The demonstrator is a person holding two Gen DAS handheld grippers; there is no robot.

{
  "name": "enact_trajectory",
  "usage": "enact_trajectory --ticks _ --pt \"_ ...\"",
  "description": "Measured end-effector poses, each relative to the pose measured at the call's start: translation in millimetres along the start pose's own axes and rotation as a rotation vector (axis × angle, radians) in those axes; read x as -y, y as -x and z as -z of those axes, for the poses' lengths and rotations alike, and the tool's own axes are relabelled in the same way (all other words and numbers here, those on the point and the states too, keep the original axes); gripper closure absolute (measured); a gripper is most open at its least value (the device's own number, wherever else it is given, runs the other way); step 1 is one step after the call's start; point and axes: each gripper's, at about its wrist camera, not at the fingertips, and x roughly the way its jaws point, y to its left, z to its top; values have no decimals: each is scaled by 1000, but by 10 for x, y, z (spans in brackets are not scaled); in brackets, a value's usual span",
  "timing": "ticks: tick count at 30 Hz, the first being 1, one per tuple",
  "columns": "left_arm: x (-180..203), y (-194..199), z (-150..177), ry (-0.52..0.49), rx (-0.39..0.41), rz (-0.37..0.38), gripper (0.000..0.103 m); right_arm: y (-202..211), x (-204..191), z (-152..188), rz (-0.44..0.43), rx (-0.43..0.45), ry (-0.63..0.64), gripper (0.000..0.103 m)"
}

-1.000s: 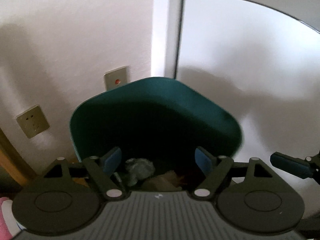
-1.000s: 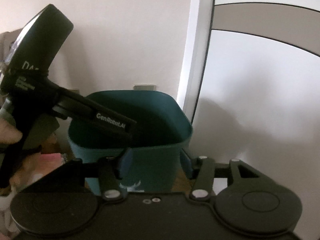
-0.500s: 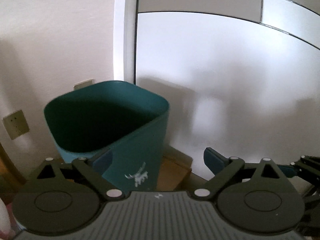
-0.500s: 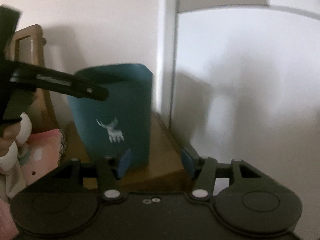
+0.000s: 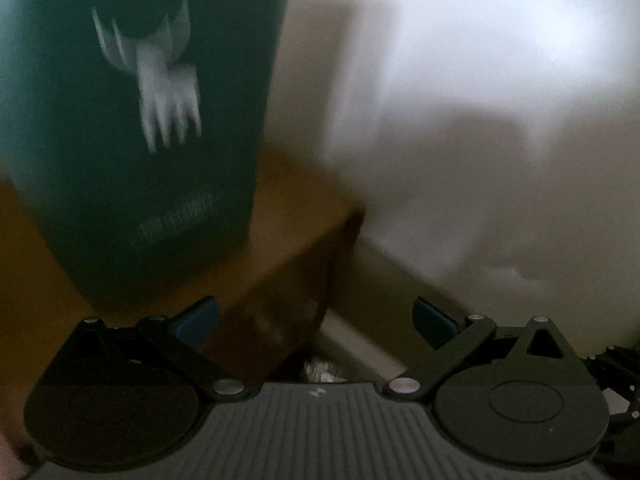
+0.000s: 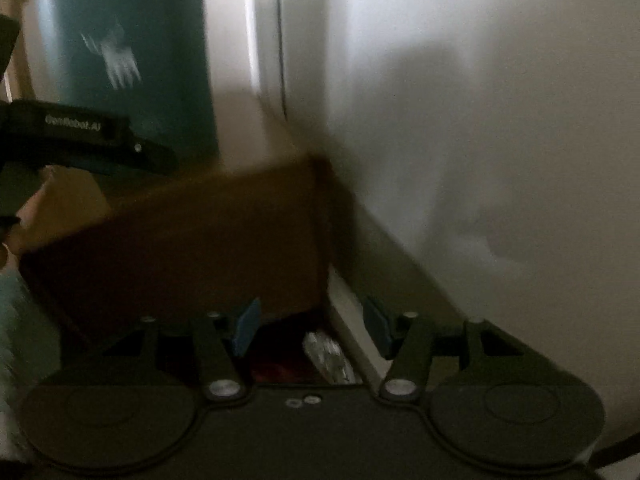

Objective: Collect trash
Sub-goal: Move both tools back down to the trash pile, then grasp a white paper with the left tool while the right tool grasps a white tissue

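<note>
A dark teal trash bin (image 5: 136, 128) with a white deer print stands on a brown wooden stand (image 5: 280, 248); it also shows in the right wrist view (image 6: 132, 56). A crumpled silvery wrapper (image 6: 328, 356) lies low in the gap between the stand and the white wall; a bit of it shows in the left wrist view (image 5: 320, 372). My left gripper (image 5: 316, 322) is open and empty, below the bin. My right gripper (image 6: 312, 330) is open and empty, just above the wrapper. The left gripper's body (image 6: 80, 140) shows at the left of the right wrist view.
A white wall or cabinet door (image 6: 480, 120) fills the right side, with a pale baseboard (image 6: 352, 320) at its foot. The wooden stand's front corner (image 6: 320, 240) stands close to the wall, leaving a narrow dark gap.
Both grippers have dropped from the bin's rim to below its base, beside the stand. The bin's inside is out of sight and the wrapper on the floor has come into view.
</note>
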Motion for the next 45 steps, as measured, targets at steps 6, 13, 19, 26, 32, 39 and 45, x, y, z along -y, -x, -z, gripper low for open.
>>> enact_trajectory --ticks 6,13,19,26,32,39,45 --pt "68 -1057 743 -40 -176 -45 0 -798 315 790 -4 -158 -51 47" --pt "139 -2257 1753 -108 -449 -104 0 -1663 464 1618 -56 -356 -77 47" --pt "105 -3039 2517 -151 -626 -148 0 -2377 285 2207 -129 -503 -8 47" --pt "-101 -3653 2980 -127 -758 -171 1 -3028 115 2658 -163 -617 72 47" --pt "-87 -3912 3197 -203 -796 -177 1 -3312 7 2860 -174 -652 150 48" --pt "-49 -3983 3334 -264 -802 -186 49 -3484 -35 2984 -140 -657 189 49" --pt "-95 -3913 3352 -248 -786 -164 87 -3492 -65 3009 -76 -644 237 81"
